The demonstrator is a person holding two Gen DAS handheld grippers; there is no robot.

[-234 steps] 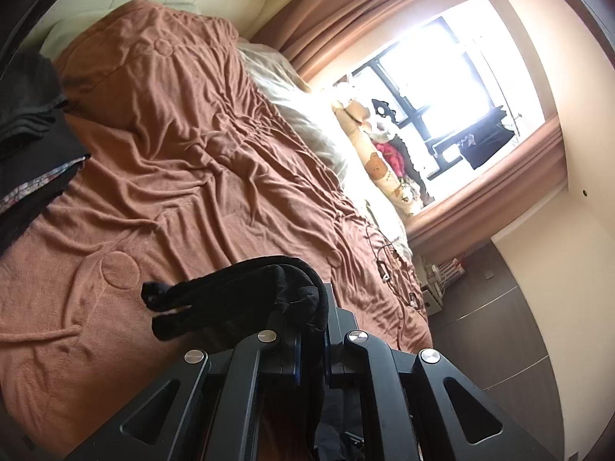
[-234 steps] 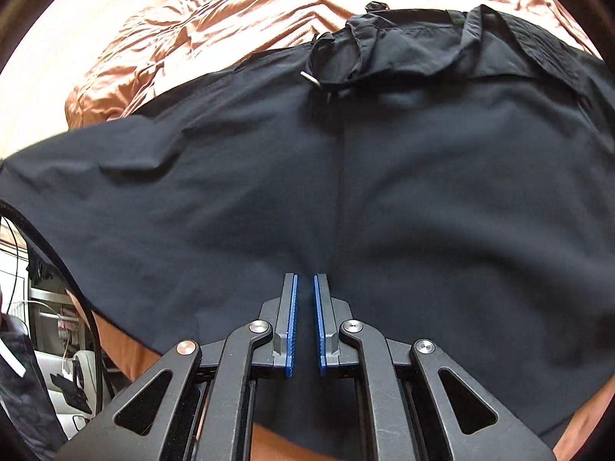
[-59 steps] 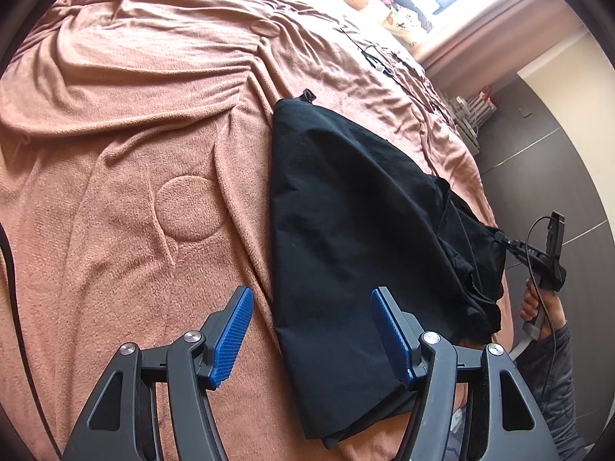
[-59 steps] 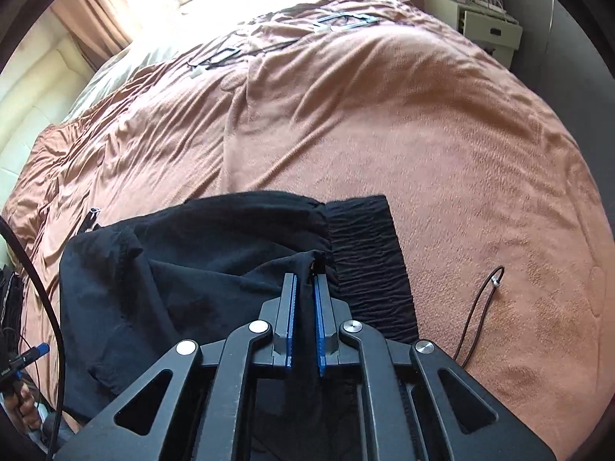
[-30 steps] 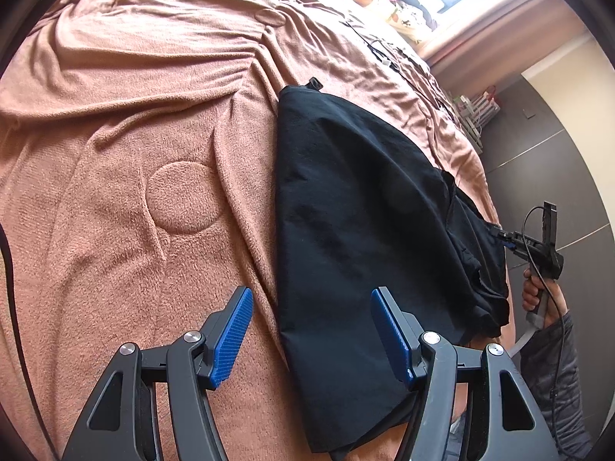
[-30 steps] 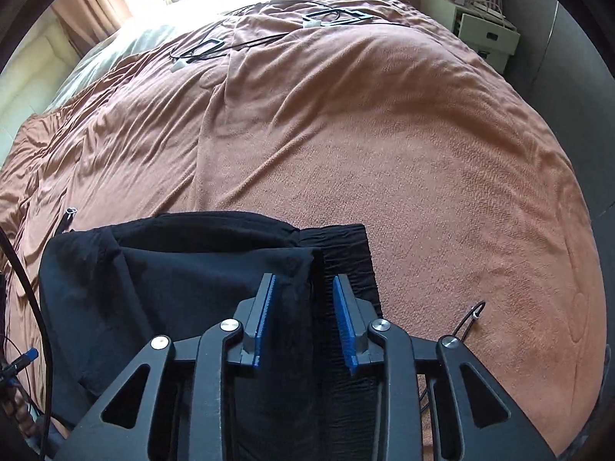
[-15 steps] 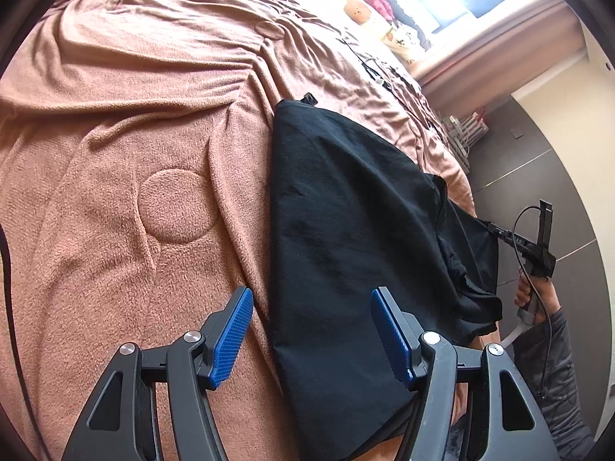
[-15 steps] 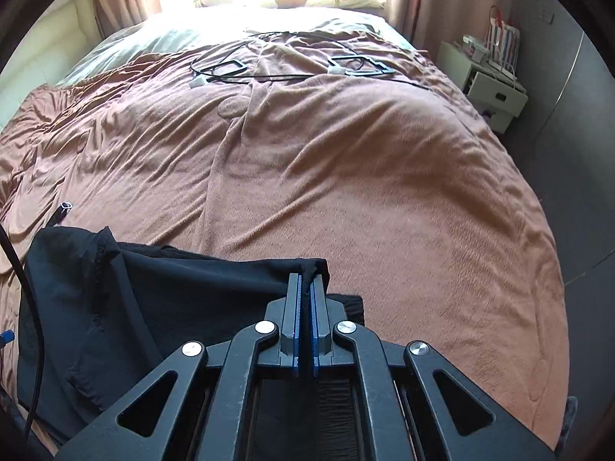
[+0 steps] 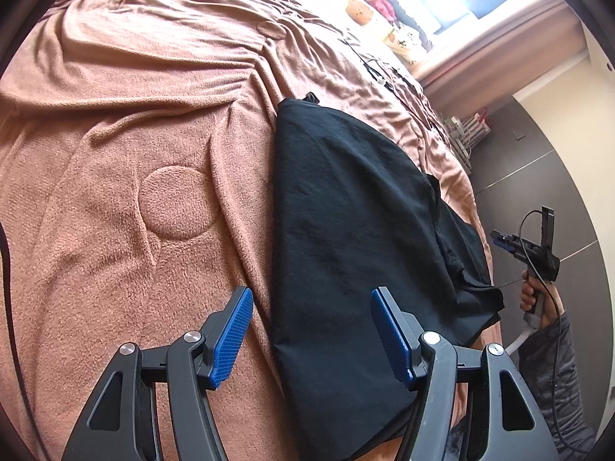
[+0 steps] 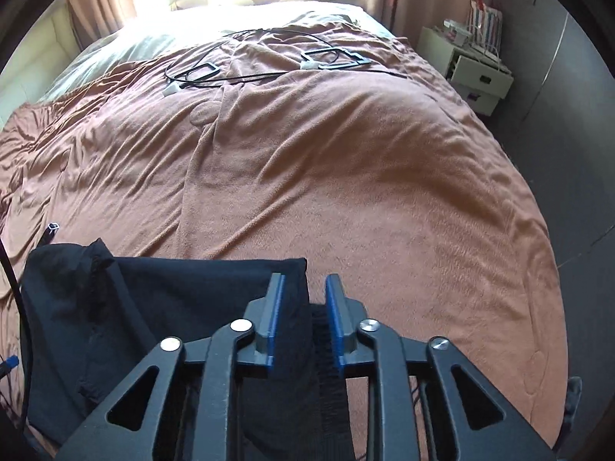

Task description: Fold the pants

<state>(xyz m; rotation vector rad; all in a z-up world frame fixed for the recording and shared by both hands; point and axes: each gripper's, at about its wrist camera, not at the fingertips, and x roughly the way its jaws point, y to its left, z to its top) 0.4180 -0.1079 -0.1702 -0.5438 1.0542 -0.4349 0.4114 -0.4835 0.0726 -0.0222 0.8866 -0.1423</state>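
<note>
While the black fabric pants (image 9: 346,230) lie folded lengthwise on the brown fleece blanket (image 9: 115,153) covering the bed, the left gripper (image 9: 311,330) hovers over their near end with its blue-padded fingers (image 9: 232,332) spread wide apart. In the left wrist view the pants' left edge runs up between those fingers, so the left pad is over bare blanket and the right pad over black cloth; neither pad presses on anything. The pants stretch away from this gripper towards the far right, where their loose waist end bunches near the bed's edge.

In the right wrist view the right gripper (image 10: 305,322) has just been opening its fingers (image 10: 275,319), which now stand partly apart. A folded corner of the pants (image 10: 153,307) and the ribbed waistband sit in the gap, beside the left pad, but no squeeze shows. From the left wrist view, this gripper (image 9: 499,239) is seen at the far right, held by a hand (image 9: 532,294) just off the waist end.

Black cables (image 10: 269,53) lie on the far part of the bed.
</note>
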